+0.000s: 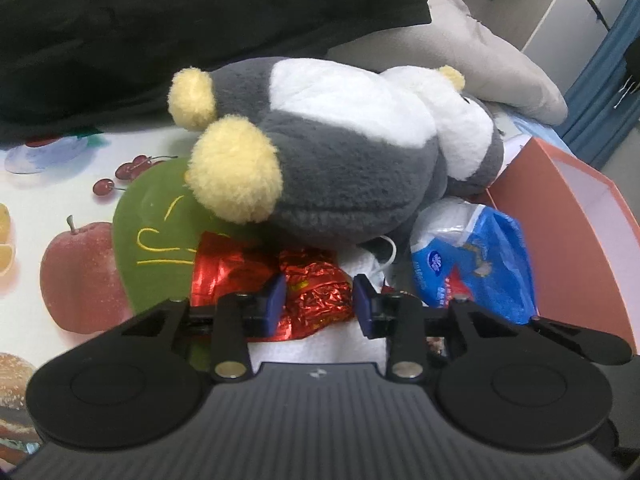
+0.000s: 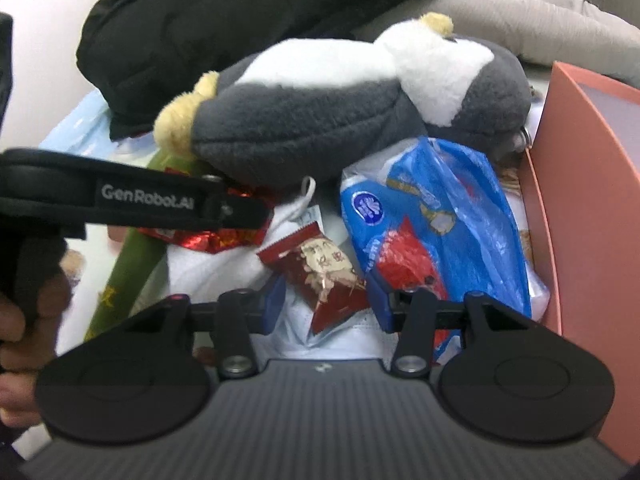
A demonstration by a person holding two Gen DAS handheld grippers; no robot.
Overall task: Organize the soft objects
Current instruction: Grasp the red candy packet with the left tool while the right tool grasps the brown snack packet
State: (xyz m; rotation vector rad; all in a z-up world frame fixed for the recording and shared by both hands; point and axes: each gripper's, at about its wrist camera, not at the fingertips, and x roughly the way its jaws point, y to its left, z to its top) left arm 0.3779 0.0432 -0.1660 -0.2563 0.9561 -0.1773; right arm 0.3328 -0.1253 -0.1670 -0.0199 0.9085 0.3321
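Note:
A grey and white plush penguin [image 1: 340,152] with yellow feet lies on its side across a pile of things; it also shows in the right wrist view [image 2: 320,120]. My left gripper [image 1: 320,304] is open, its blue pads either side of a crinkled red foil wrapper [image 1: 312,284] below the penguin. My right gripper [image 2: 326,300] is open over a dark red snack packet [image 2: 324,272], with a blue plastic bag [image 2: 432,216] at its right finger. A green plush [image 1: 156,224] lies under the penguin's feet. White cloth [image 2: 208,264] lies underneath.
A black garment [image 1: 160,32] and a grey pillow [image 1: 480,48] lie behind the penguin. An orange box [image 1: 572,220] with a white inside stands at the right. The fruit-print tablecloth [image 1: 48,184] shows at the left. The left gripper's body [image 2: 120,200] crosses the right wrist view.

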